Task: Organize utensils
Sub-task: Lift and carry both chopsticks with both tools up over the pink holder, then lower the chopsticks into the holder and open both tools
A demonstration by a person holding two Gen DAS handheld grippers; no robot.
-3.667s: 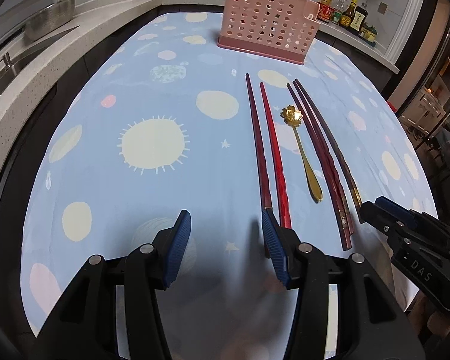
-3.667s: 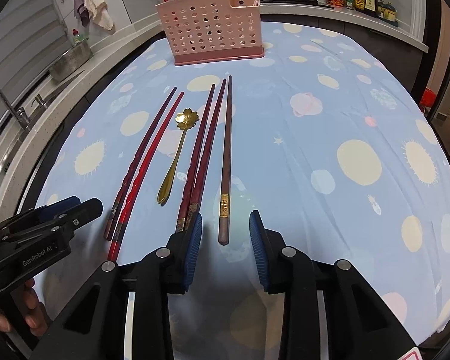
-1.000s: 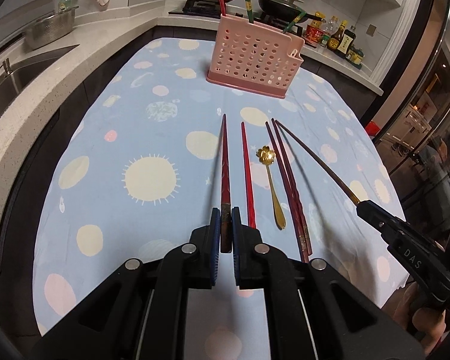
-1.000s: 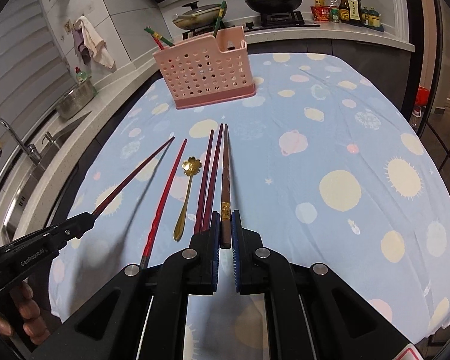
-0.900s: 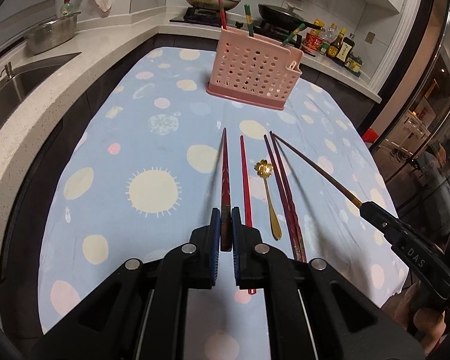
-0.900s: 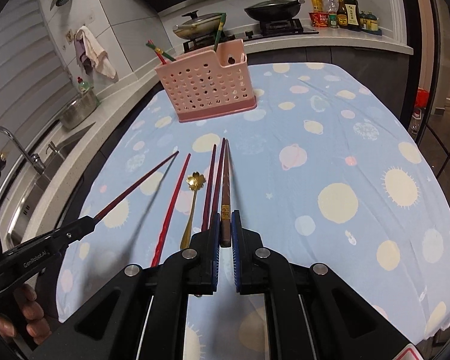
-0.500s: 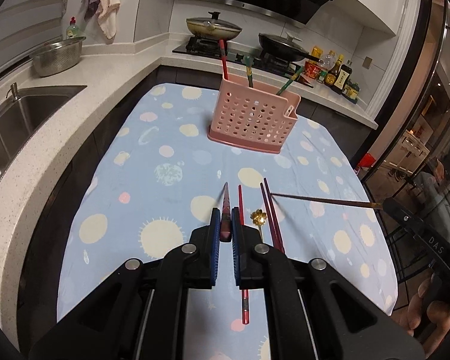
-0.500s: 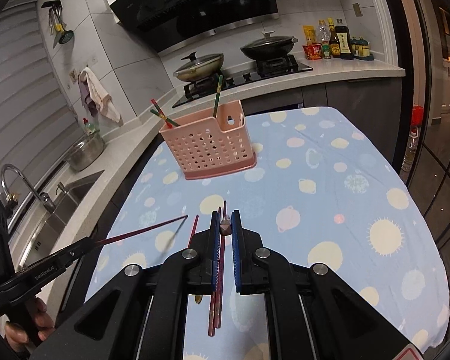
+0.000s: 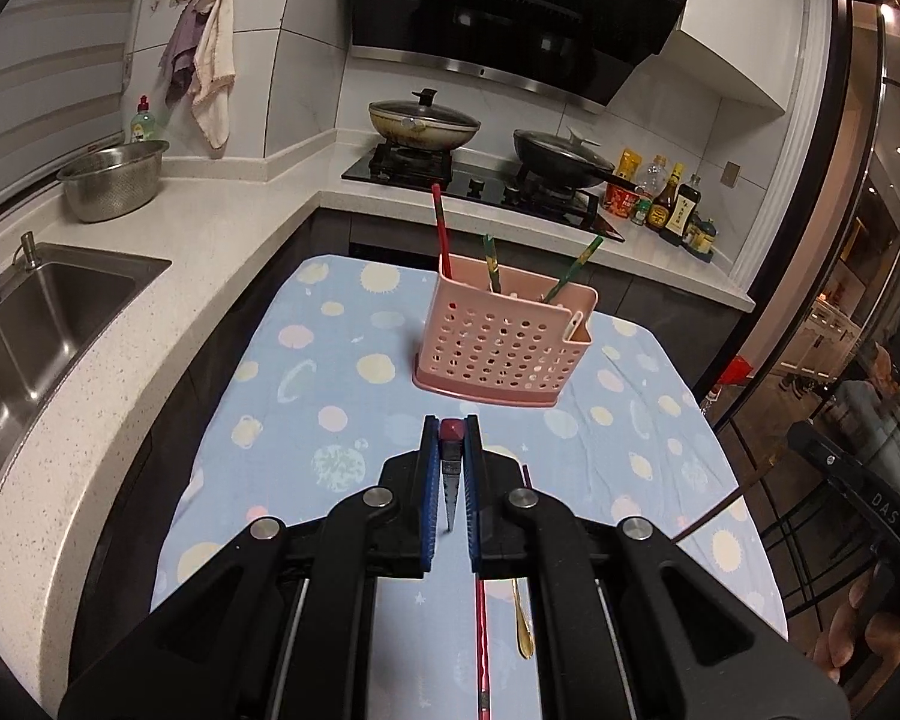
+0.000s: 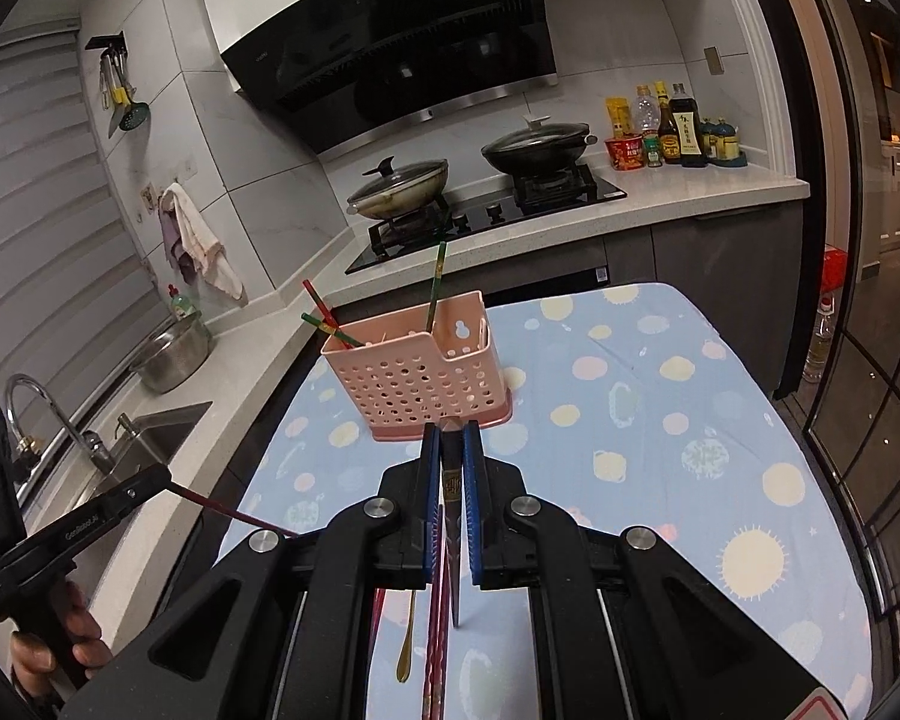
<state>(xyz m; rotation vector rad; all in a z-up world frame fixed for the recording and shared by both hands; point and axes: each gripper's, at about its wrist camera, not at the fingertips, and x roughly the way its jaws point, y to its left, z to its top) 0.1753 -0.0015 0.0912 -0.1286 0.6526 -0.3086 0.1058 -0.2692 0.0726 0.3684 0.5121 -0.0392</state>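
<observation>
Table with blue planet-print cloth [image 9: 306,396] fills the lower half of both wrist views, set between a pale stone counter with a steel sink [image 9: 36,312] and a hob carrying two lidded pans [image 9: 423,120].

Pink perforated utensil basket [image 9: 501,345] stands upright at the far end of the cloth. One red chopstick and two green-patterned ones already lean inside it, tips poking above the rim.

Left gripper [image 9: 451,438]: jaws drawn narrow, pinching a dark red chopstick [image 9: 451,471] near its blunt end. Stick hangs point-down between the blue pads, raised clear of the cloth, short of the basket. From the right wrist view the same stick juts sideways out of the left gripper [image 10: 165,480].

Right gripper [image 10: 451,438]: jaws likewise narrow, clamped on a brown chopstick [image 10: 452,531] with a gold band, also pointing downward, held above the cloth in front of the basket.

Lying on the cloth near the camera: a bright red chopstick [image 9: 482,642], a pair of dark red chopsticks [image 10: 433,654], and a gold spoon [image 10: 406,642] between them, handle towards the camera.
</observation>
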